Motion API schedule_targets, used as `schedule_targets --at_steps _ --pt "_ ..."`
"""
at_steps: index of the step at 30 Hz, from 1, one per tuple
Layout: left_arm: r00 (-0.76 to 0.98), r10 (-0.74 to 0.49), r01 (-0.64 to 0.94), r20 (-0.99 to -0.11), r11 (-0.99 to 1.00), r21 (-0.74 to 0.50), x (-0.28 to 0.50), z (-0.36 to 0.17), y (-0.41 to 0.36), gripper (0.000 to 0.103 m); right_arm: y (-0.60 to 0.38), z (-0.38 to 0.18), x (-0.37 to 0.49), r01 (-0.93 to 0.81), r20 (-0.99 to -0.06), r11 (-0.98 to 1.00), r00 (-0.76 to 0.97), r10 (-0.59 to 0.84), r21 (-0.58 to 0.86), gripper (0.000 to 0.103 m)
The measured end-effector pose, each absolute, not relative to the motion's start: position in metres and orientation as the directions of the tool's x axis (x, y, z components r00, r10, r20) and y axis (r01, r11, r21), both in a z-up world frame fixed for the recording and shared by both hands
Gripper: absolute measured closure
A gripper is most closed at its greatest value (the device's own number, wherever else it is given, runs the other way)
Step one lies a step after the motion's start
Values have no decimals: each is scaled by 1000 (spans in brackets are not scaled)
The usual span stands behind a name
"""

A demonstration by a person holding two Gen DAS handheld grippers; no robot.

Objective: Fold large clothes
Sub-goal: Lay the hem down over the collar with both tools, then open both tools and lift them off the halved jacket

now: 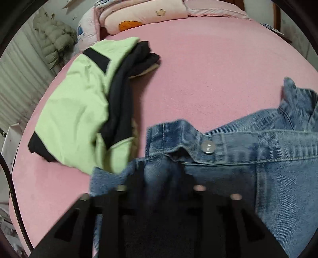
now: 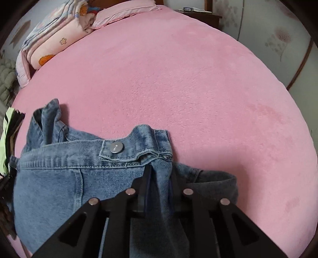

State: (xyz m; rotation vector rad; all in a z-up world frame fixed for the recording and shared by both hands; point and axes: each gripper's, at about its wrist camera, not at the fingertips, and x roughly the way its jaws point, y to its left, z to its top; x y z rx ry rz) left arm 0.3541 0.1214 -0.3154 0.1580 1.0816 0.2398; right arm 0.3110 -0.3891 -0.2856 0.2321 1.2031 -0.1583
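Note:
A blue denim jacket lies on the pink bed. My left gripper is shut on a fold of the denim near a hem corner with a metal button. In the right wrist view the same denim jacket spreads to the left. My right gripper is shut on a denim fold below the buttoned tab. The pinched cloth hides both sets of fingertips.
A folded green and black jacket with dark clothes lies left of the denim. Pink quilts and pillows are stacked at the bed's head. A nightstand stands at the far right. The pink bed stretches ahead.

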Motion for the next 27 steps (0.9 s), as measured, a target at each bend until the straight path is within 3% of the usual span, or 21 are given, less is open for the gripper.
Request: schedule_targets --at_steps 2,6,10,14,18,20,23,27 --pt "431 222 -103 -875 975 197 355 -305 129 57 -387 -269 309 248 -935 967 352 -33 59 83" --pt "493 234 -132 -838 972 194 334 -263 123 26 -367 -221 294 241 -891 967 452 -36 82 81" --pt "561 123 -120 -818 991 67 290 -233 93 19 -317 -189 259 166 -834 963 544 88 210 49" --pt "537 125 -118 -834 990 72 253 -251 51 19 -236 -212 239 23 -842 964 493 220 265 48" --pt "443 263 -159 -857 964 213 234 -296 46 17 -198 -255 220 -61 -896 992 425 126 110 48" --pt "432 268 -196 -861 960 200 225 -307 64 10 -212 -266 206 -48 -910 998 412 52 35 48" --pt "454 301 -224 -838 949 220 215 -309 88 1 -264 -273 188 36 -913 999 407 -34 -21 50" --pt "468 329 -206 -820 943 261 215 -311 115 1 -339 -268 164 162 -899 982 409 -157 -98 48"
